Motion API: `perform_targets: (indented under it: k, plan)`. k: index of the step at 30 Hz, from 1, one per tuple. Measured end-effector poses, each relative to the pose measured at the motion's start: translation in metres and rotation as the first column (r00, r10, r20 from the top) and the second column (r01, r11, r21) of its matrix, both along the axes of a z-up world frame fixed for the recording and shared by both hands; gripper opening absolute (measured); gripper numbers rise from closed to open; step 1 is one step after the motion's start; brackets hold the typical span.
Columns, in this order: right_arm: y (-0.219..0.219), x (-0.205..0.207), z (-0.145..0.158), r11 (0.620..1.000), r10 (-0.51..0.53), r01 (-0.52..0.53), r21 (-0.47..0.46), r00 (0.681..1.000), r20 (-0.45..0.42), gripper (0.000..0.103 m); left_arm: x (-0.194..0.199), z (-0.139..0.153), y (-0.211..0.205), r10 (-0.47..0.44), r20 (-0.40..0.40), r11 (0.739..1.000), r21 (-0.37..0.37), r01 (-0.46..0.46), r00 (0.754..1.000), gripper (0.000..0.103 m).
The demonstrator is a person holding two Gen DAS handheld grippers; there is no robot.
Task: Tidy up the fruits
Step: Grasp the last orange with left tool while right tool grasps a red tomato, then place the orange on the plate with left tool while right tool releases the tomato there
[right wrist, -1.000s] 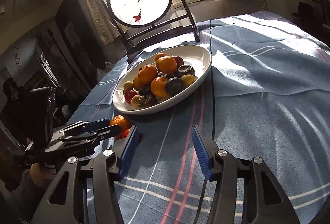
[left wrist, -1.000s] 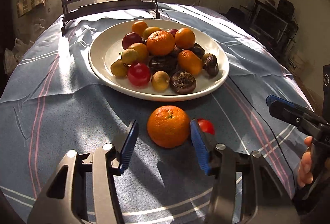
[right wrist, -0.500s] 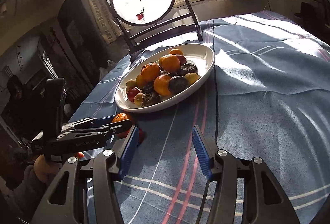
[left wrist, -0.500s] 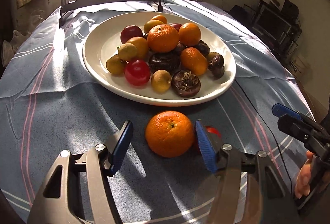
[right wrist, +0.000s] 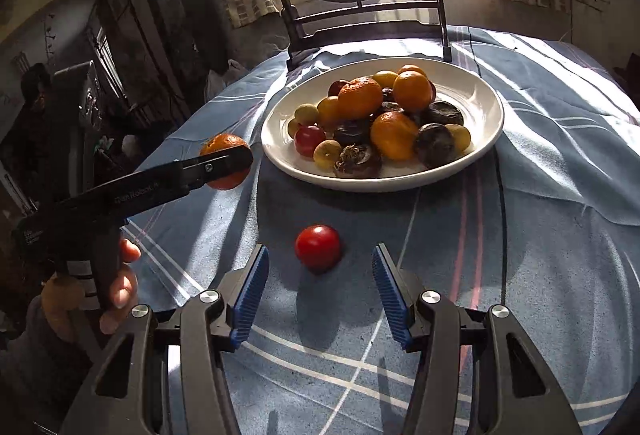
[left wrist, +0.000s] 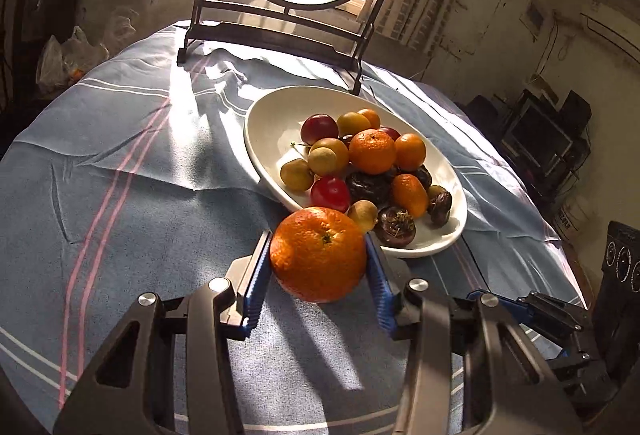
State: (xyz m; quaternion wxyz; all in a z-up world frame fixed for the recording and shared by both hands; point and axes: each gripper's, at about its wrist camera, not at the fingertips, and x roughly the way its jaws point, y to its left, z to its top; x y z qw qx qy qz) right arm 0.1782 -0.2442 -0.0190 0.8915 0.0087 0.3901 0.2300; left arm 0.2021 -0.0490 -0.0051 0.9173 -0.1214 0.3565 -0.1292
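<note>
My left hand-held gripper (left wrist: 318, 271) clenches the large orange (left wrist: 319, 254), lifted just before the white plate (left wrist: 264, 131) of piled fruit. My right hand-held gripper (right wrist: 320, 291) is spread wide, the red tomato (right wrist: 318, 246) lying on the bench (right wrist: 540, 235) just ahead between its pads. Only the right view shows that tomato.

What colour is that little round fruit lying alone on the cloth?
Red, the small fruit shows best in the right wrist view.
</note>
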Motion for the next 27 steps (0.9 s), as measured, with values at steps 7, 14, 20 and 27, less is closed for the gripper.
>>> perform_targets:
  k: [7, 14, 20, 27]
  plan:
    - [0.028, 0.029, -0.018, 0.997, -0.018, 0.009, -0.073, 0.993, -0.117, 0.029, 0.000, -0.001, 0.000, -0.014, -0.004, 1.000, -0.005, 0.014, 1.000, 0.044]
    - [-0.009, 0.003, 0.000, 0.997, -0.059, 0.061, 0.039, 0.997, -0.041, 0.029, -0.001, 0.000, 0.000, -0.032, -0.007, 0.999, -0.019, 0.032, 0.999, 0.044]
    - [-0.058, 0.022, 0.038, 0.986, -0.145, 0.142, 0.086, 0.989, 0.023, 0.029, 0.014, 0.017, -0.001, -0.062, -0.004, 0.998, 0.004, 0.062, 0.998, 0.044]
    - [-0.075, 0.106, 0.063, 0.968, -0.231, 0.228, 0.108, 0.973, 0.019, 0.030, 0.085, 0.035, -0.007, -0.048, -0.055, 0.998, 0.039, 0.051, 0.997, 0.044]
